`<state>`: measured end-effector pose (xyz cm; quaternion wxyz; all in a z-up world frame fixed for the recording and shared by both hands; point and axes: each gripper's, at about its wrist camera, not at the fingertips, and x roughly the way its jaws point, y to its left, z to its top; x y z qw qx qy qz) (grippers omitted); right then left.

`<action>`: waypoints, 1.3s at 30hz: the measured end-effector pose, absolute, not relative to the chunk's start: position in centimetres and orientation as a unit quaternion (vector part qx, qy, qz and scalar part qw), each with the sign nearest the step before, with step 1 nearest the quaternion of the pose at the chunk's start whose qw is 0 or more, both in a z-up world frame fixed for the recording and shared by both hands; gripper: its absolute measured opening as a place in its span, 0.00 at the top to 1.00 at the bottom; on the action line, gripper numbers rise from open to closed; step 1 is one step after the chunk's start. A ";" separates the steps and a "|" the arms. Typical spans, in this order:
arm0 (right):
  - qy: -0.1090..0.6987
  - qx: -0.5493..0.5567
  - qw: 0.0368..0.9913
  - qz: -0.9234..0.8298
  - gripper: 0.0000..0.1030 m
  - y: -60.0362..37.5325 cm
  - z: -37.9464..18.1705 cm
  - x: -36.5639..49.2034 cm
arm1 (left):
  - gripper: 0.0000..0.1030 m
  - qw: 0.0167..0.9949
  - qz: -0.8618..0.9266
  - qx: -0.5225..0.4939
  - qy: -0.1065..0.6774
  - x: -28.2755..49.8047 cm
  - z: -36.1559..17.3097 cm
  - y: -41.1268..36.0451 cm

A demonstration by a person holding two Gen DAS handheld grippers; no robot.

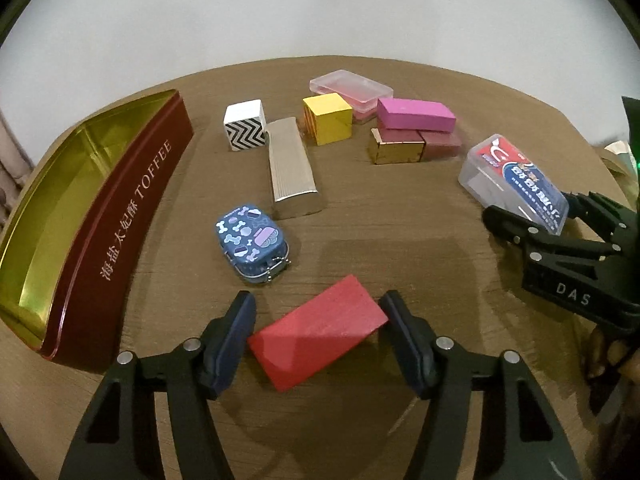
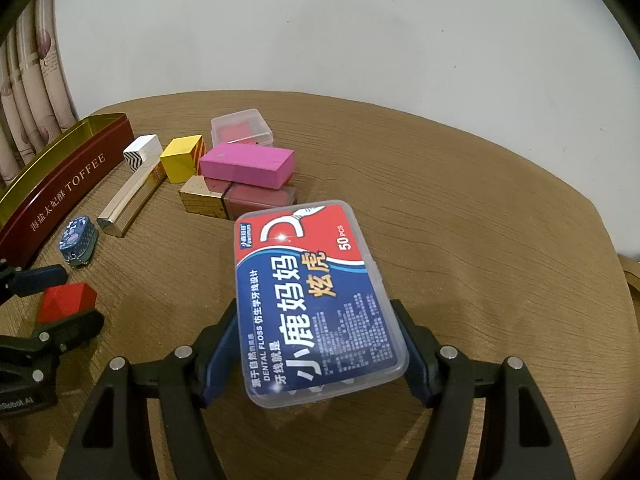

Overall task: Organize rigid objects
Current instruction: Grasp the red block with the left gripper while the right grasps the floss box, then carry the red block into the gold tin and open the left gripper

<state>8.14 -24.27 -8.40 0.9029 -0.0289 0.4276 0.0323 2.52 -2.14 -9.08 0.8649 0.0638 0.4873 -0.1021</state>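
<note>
A red block [image 1: 320, 336] lies slantwise between the fingers of my left gripper [image 1: 318, 308], whose blue pads touch its two ends, so the gripper is shut on it. In the right wrist view the same red block [image 2: 66, 300] sits in that left gripper [image 2: 70, 300] at the lower left. My right gripper [image 2: 314, 312] is shut on a clear dental floss box [image 2: 316, 300] with a red and blue label, held tilted above the table. The left wrist view shows that floss box [image 1: 516, 176] and my right gripper [image 1: 532, 212] at the right.
An open maroon toffee tin [image 1: 120, 240] with a gold inside stands at the left. On the wooden table [image 1: 400, 240] lie a small blue tin [image 1: 252, 240], a silver box [image 1: 290, 164], a zigzag cube [image 1: 244, 124], a yellow cube [image 1: 328, 118], a pink block [image 1: 416, 114] on a maroon and gold box [image 1: 412, 146], and a clear case [image 1: 350, 88].
</note>
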 end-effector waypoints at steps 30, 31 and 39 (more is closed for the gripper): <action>0.429 -0.030 0.902 0.032 0.31 -24.3 -8.2 8.1 | 0.41 0.900 -0.036 0.078 0.426 8.4 -1.0 3.7; 0.429 -0.030 0.902 0.032 0.31 -24.3 -8.2 8.1 | 0.41 0.900 -0.032 0.076 0.428 8.8 -0.9 4.2; 0.429 -0.031 0.902 0.031 0.31 -24.2 -8.3 8.1 | 0.41 0.892 0.008 0.022 0.451 12.9 -0.5 10.0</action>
